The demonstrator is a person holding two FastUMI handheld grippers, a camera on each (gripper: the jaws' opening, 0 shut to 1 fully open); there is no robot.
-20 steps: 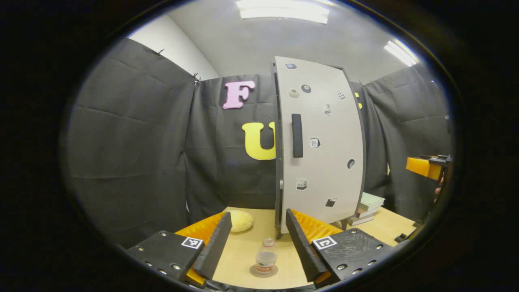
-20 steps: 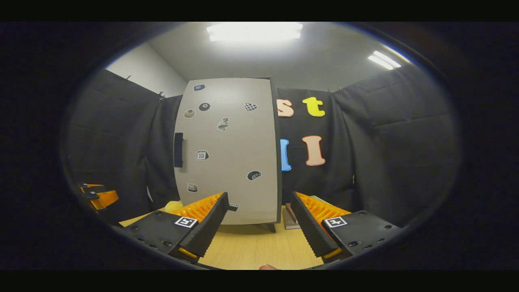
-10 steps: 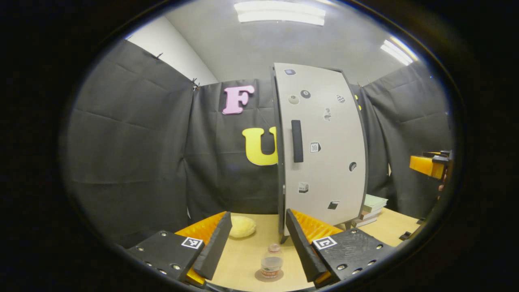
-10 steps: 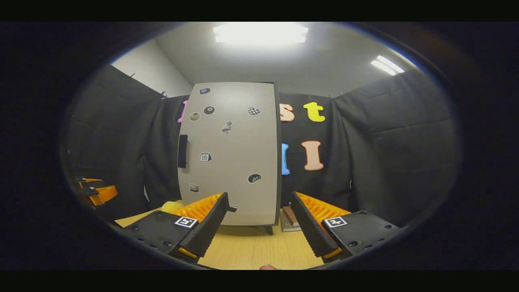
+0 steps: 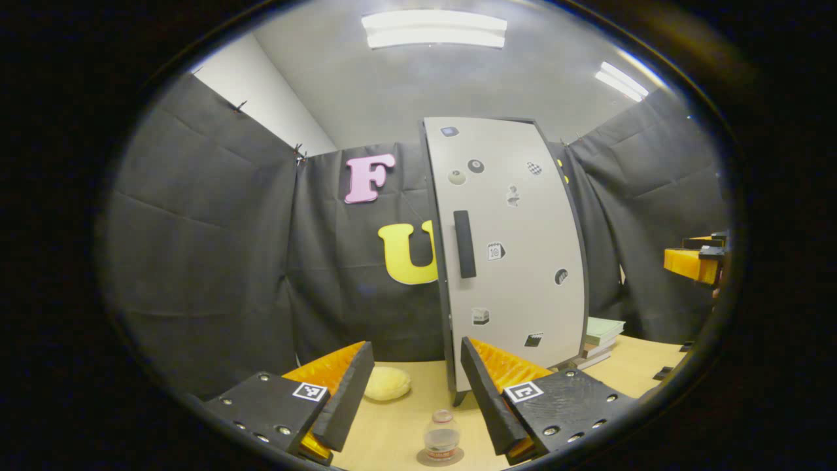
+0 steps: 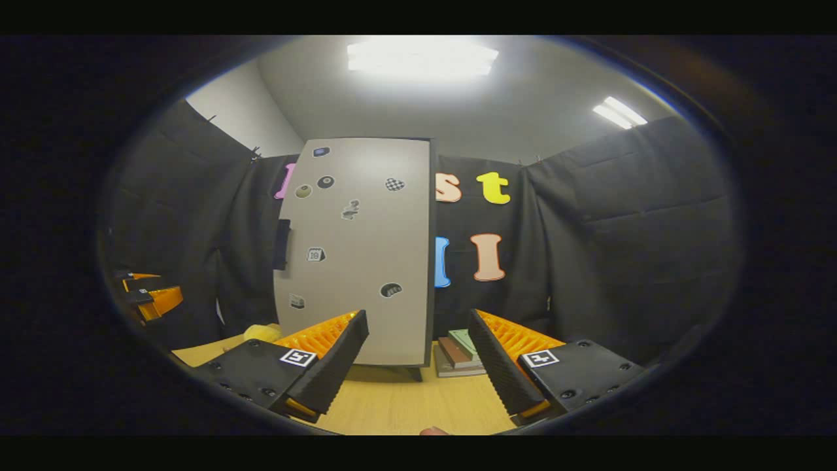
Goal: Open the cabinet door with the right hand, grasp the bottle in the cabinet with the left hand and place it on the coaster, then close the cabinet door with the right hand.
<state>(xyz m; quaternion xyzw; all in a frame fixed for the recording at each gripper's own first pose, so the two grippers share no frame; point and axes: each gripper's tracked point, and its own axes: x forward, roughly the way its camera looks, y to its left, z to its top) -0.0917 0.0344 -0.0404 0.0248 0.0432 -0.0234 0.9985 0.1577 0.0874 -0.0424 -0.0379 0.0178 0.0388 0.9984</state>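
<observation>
Grey door (image 5: 516,248) of the cabinet stands flush and shut in both views, dark handle (image 5: 464,244) vertical near its left edge. Bottle (image 5: 441,438) sits upright on the coaster (image 5: 425,460), on the table (image 5: 392,425) in front of the cabinet, so by this evidence the task appears complete or nearly so.

Left tool (image 5: 412,399) is wide open and holds nothing. The bottle lies directly ahead of it and low, between the lines of its two fingers but clear of both, long axis vertical. Right tool (image 6: 418,366) is likewise wide open and empty, facing the door from a distance, touching neither door nor handle. The left tool is judged the nearer to the bottle.

Bottle is small, clear plastic, pale cap on, with a label band round its lower body; contents cannot be judged. A yellow lump (image 5: 387,383) lies on the table left of the cabinet; books (image 6: 461,350) are stacked to its right.
</observation>
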